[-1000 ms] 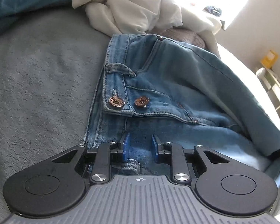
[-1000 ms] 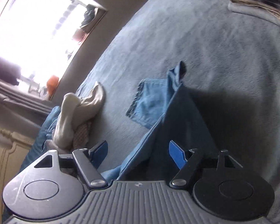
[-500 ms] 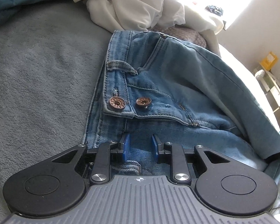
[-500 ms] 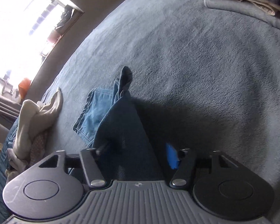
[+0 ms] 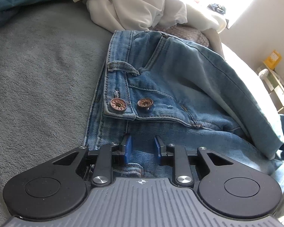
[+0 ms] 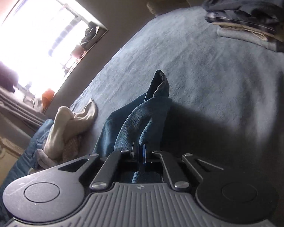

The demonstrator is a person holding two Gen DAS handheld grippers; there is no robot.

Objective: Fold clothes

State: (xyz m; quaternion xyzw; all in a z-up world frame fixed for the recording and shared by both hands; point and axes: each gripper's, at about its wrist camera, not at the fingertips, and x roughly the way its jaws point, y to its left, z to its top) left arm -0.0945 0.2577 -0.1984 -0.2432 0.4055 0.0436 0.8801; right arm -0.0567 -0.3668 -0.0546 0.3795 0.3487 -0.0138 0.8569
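Both wrist cams angle down, close over jeans (image 5: pixel 179 87) on bed blanket (image 6: pixel 208 66); share white clothes pile (image 5: pixel 138 5).

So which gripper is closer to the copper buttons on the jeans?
Left. The left gripper sits just below the buttons at the waistband; the right gripper is shut on the jeans with no buttons in view.

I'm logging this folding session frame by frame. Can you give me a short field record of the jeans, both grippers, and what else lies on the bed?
garment: blue jeans, waistband end on the grey blanket
left gripper: jaws part open over the waistband, grip on denim unclear
right gripper: shut on a jeans leg
nearby: white clothes heap
folded stack: far corner of bed
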